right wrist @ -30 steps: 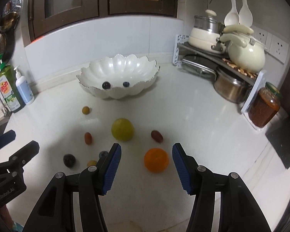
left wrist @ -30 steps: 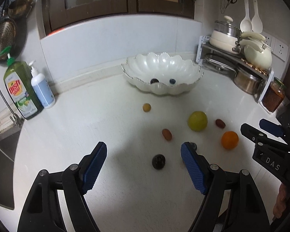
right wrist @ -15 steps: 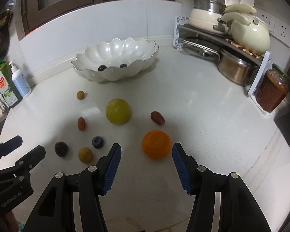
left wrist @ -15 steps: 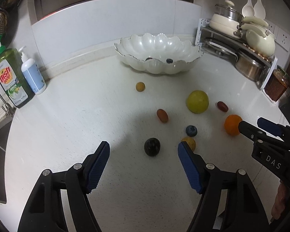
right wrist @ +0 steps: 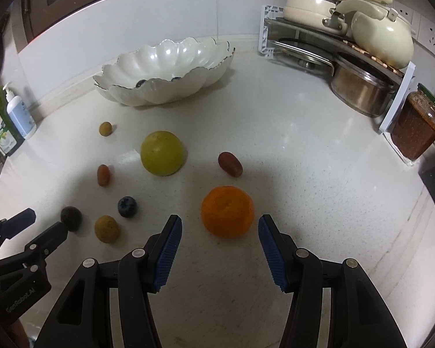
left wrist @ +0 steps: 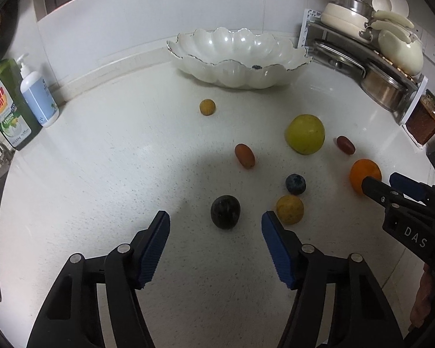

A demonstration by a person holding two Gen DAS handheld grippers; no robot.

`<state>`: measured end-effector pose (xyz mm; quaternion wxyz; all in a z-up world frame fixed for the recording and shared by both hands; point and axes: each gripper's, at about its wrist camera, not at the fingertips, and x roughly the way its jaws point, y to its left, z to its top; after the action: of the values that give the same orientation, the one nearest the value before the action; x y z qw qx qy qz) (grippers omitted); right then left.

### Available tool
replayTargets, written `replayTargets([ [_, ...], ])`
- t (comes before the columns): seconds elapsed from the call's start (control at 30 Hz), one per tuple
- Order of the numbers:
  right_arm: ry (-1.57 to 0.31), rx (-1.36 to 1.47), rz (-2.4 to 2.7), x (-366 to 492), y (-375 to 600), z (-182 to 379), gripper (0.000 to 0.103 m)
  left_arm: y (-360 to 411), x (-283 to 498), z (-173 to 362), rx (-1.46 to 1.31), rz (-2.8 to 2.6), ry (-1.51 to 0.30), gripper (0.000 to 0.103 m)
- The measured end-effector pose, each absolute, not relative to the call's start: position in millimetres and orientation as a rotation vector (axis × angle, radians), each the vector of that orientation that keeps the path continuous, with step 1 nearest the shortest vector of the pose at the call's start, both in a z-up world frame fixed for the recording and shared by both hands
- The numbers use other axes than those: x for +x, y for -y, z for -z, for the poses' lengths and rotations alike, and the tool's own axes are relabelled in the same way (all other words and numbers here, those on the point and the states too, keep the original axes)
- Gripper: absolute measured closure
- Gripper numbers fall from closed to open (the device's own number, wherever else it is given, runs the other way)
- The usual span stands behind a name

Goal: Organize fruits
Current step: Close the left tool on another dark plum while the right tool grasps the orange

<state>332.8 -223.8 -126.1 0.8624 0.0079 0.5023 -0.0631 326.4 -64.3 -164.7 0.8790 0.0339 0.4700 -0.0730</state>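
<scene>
A white scalloped bowl stands at the back of the counter with dark berries inside. Loose fruit lies in front of it. My left gripper is open, just short of a dark plum. A small yellow fruit lies by its right finger. My right gripper is open, its fingertips either side of an orange. A yellow-green fruit, a blueberry, and small reddish fruits lie between.
Dish soap and a pump bottle stand at the left by the sink. A rack with pots and a jar fills the right corner. Another small yellow fruit lies near the bowl.
Both grippers have moved down and forward toward the counter. The plum now sits close between my left fingers and the orange between my right fingers.
</scene>
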Motion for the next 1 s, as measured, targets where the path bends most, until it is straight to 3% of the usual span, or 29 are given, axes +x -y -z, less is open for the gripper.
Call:
replayTargets([
  [0.43, -1.087, 0.01, 0.148, 347.9, 229.3, 139.9, 0.047, 67.6, 338.2, 179.7, 0.057, 0.154, -1.018, 0.043],
  [1.0, -1.089, 0.01, 0.133, 353.2, 229.7, 144.0, 0.048, 72.0, 349.8, 187.3, 0.057, 0.171, -1.047, 0.066],
])
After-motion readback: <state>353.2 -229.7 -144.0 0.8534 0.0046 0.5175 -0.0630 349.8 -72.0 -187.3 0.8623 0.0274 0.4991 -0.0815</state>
